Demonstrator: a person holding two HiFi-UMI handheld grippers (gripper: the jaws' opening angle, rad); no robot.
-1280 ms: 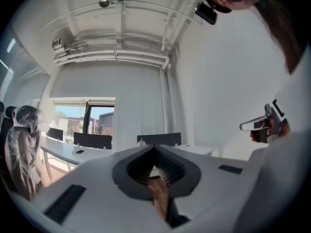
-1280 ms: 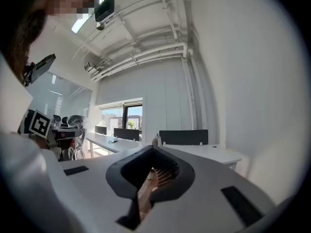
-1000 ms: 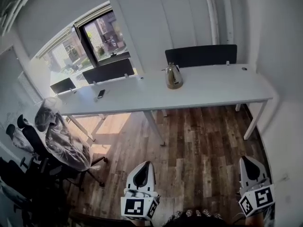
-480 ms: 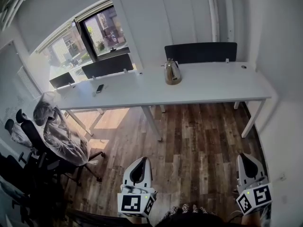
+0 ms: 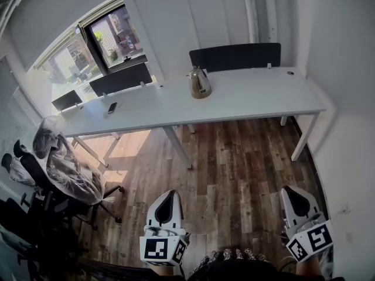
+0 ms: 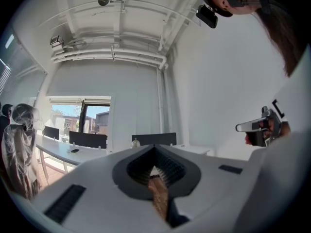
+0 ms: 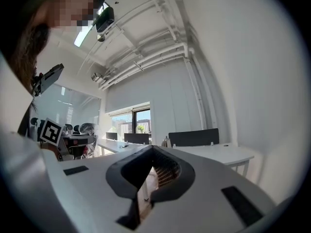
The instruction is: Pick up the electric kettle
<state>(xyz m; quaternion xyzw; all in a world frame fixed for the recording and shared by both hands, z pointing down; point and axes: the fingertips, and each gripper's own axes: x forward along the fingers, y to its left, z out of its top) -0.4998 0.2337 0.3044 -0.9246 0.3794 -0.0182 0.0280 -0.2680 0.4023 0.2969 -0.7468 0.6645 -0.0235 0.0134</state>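
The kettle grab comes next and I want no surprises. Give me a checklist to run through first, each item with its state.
1. Electric kettle upright on the white table: ok.
2. Table round the kettle free: ok.
3. Kettle within reach: not ok; the wooden floor lies between both grippers and the table.
4. Left gripper open for the grasp: not ok; fingers together, nothing between.
5. Right gripper open: not ok; fingers together, empty.
6. Which way the kettle's handle faces: cannot tell.
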